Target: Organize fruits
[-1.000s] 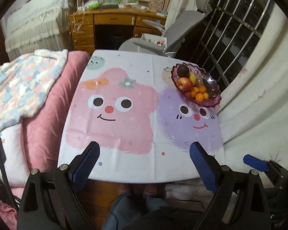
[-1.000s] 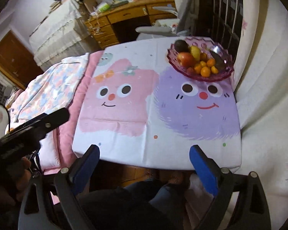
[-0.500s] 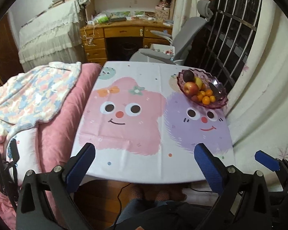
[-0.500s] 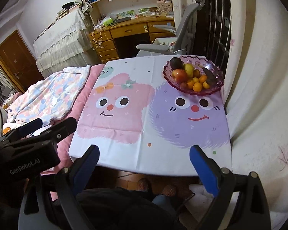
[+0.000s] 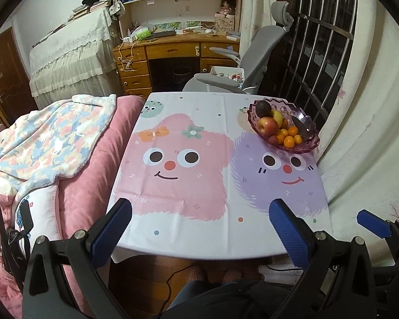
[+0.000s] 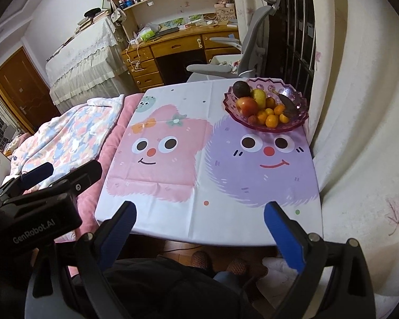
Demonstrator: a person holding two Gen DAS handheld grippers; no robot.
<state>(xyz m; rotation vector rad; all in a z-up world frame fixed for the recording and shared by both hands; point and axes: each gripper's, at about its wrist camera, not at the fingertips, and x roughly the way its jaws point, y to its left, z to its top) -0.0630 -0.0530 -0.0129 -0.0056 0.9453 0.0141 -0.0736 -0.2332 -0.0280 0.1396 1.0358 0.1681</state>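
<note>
- I see the fruit bowl [image 5: 284, 130] on the far right corner of the worktop [image 5: 199, 226], close to the curtain. All the fruits are in it: a red apple [image 5: 267, 126], a dark avocado [image 5: 262, 108], a yellow fruit [image 5: 277, 117] and some small oranges [image 5: 289, 141].
- The relation that matters: the bowl lies ahead and to the right of both tools, well apart from them, across nearly the whole cloth.
- I judge the right tool [image 6: 199, 228] is the nearer one, because in its view the bowl [image 6: 266, 103] sits more straight ahead, only a little right of the middle.
- The left tool [image 5: 199, 228] has its jaws spread wide, with nothing between them; it hovers at the near edge of the worktop.
- The right tool is also spread wide and holds nothing.
- The bowl's long axis seems to run from the far left to the near right in the left view, but the lens bends things, so I am not sure.
</note>
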